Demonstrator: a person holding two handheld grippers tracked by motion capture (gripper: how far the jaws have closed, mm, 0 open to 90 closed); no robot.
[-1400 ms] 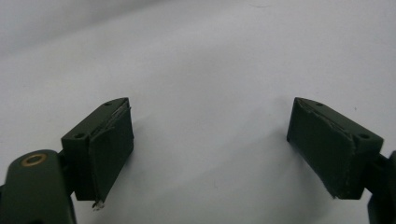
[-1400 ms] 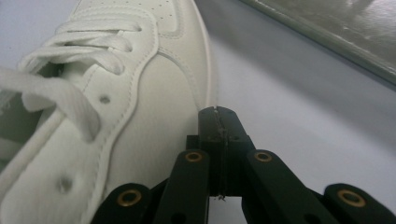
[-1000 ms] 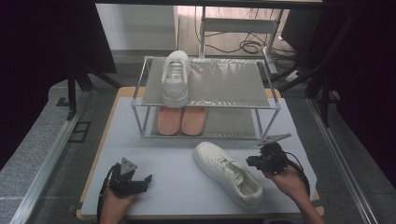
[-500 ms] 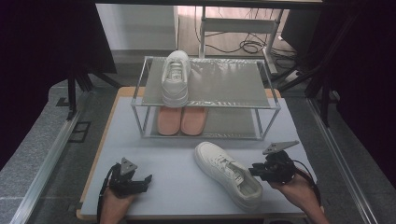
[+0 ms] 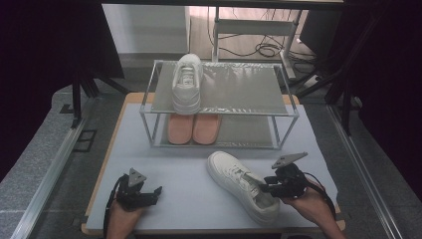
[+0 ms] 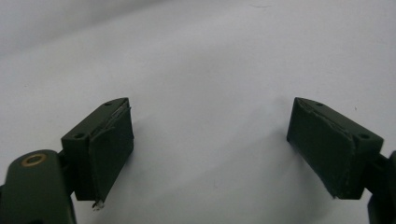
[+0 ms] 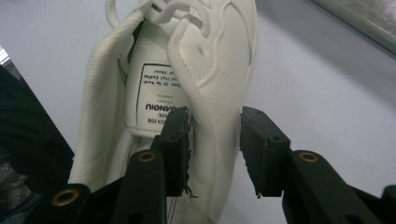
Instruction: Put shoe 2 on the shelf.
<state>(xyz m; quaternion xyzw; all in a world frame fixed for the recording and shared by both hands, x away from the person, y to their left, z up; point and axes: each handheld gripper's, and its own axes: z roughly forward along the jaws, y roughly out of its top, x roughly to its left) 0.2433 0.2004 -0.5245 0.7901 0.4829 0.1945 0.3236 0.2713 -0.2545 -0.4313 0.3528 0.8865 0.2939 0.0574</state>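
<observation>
A white sneaker (image 5: 242,185) lies on the grey table, toe toward the rack and heel near the front edge. My right gripper (image 5: 266,188) is at its heel opening. In the right gripper view one pad (image 7: 175,140) sits inside the sneaker (image 7: 187,70) and the other (image 7: 259,144) stands outside, a gap away from the side wall. These jaws have just been opening, with the sneaker's wall still between them. My left gripper (image 5: 154,191) rests low over bare table at the front left, its pads (image 6: 109,144) wide apart and nothing between them.
A two-shelf metal rack (image 5: 239,89) stands at the back of the table (image 5: 164,164). Another white sneaker (image 5: 187,83) sits on the left of its top shelf. A pair of pink shoes (image 5: 193,128) is on the lower shelf. Free table lies between my grippers.
My right hand has slipped a little toward the table's front edge at the sneaker's heel. The sneaker lies where it was. The left gripper has stayed put.
</observation>
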